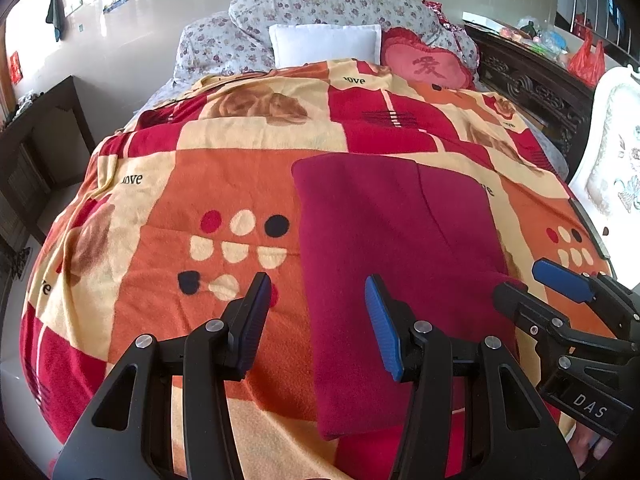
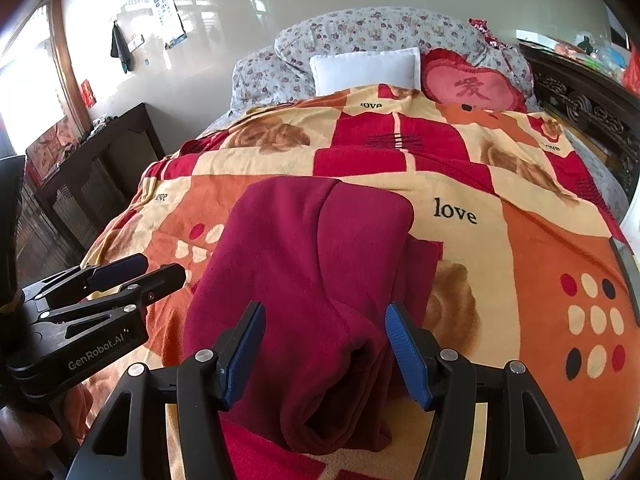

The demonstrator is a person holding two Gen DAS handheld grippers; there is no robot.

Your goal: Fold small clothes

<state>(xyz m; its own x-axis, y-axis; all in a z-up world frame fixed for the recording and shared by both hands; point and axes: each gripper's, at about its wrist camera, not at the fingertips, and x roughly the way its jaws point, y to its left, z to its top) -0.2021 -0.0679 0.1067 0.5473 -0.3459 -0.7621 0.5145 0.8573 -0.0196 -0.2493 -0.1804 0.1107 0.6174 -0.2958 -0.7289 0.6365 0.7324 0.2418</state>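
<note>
A dark red fleece garment [image 1: 384, 248] lies folded lengthwise on the patterned blanket [image 1: 224, 184]; it also shows in the right wrist view [image 2: 304, 280], with a rolled, open end nearest me. My left gripper [image 1: 318, 324] is open and empty, hovering over the garment's left edge near its front end. My right gripper [image 2: 324, 356] is open and empty, above the garment's near end. The right gripper [image 1: 524, 284] appears at the garment's right side in the left wrist view. The left gripper [image 2: 160, 268] appears at the left in the right wrist view.
At the head of the bed lie a floral duvet [image 1: 320, 4], a white pillow [image 1: 324, 44] and a red heart cushion [image 1: 428, 66]. A dark carved sideboard [image 1: 532, 88] runs along the right. A dark cabinet [image 1: 44, 136] stands on the left. A white chair [image 1: 616, 160] is at right.
</note>
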